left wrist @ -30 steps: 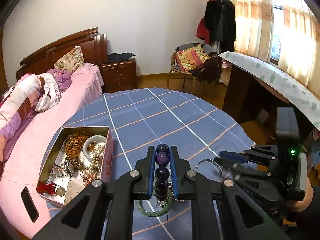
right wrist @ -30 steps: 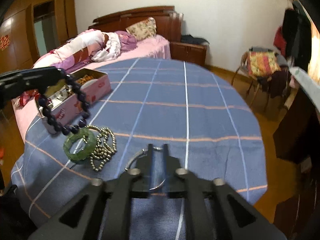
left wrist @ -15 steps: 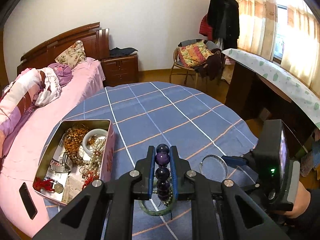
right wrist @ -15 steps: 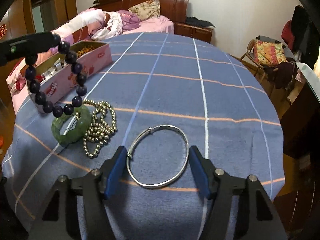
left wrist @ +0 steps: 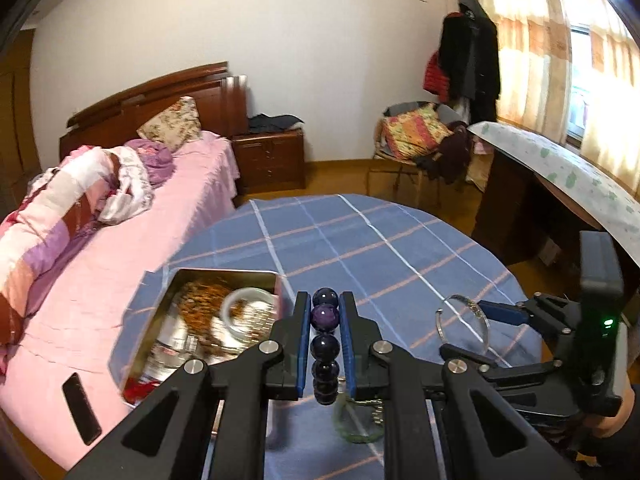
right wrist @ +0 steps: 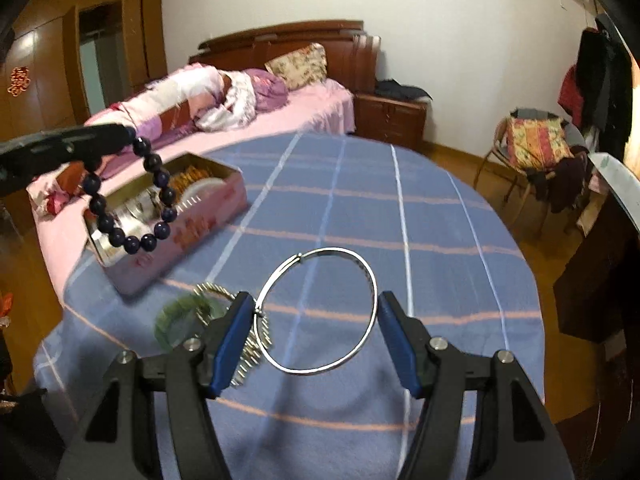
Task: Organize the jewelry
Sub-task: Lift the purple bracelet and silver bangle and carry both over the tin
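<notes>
Pink tin (right wrist: 188, 236), print unreadable

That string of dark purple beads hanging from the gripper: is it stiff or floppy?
Probably floppy: the bead bracelet droops in a loop below the left gripper. Its round, glossy beads look hard, likely slippery, and might roll if set down loose.

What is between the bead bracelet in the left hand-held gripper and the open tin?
Nothing visible. The dark bead bracelet hangs from the left hand-held gripper, clear of the tablecloth. The open tin has no lid on. The green bangle and the metal bead chain lie nearer the camera, off that path.
</notes>
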